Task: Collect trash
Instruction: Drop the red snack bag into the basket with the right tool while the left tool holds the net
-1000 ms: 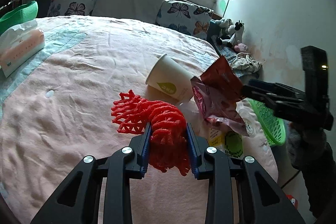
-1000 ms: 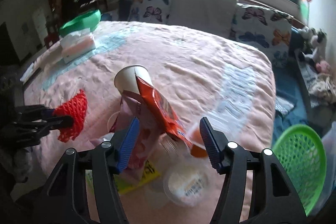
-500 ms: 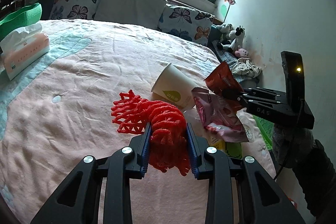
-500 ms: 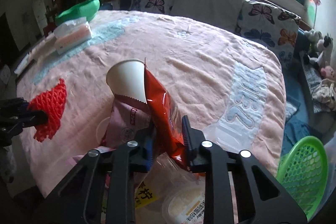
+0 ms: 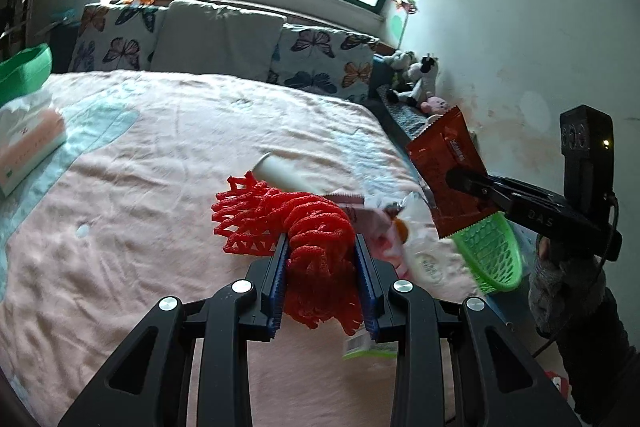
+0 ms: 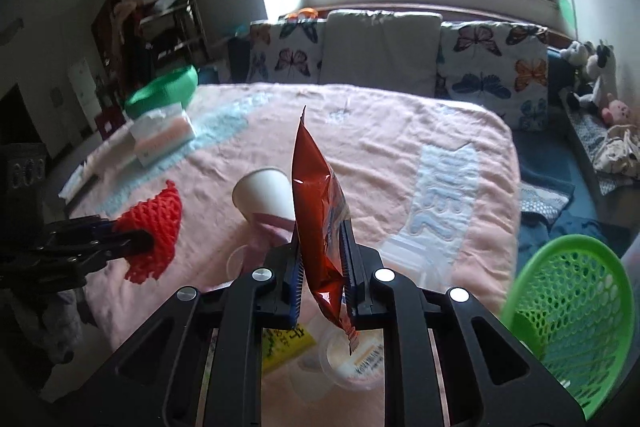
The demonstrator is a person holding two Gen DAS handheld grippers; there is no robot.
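Observation:
My left gripper is shut on a red foam fruit net, held above the pink bedspread. The right gripper is shut on a red snack wrapper, which stands upright between its pads, lifted off the bed. In the left wrist view that wrapper hangs from the right gripper at the right, above a green mesh basket. A white paper cup lies on its side on the bed, with a pink wrapper, a clear lidded tub and a yellow-green packet near it.
The green basket sits beyond the bed's right edge. A tissue pack and a green bowl are at the far left. Butterfly pillows line the head of the bed. Stuffed toys sit by the wall. A gloved hand holds the right gripper.
The right gripper closed on the red snack wrapper and lifted it off the pile. Both grippers rose, the left still holding the red net.

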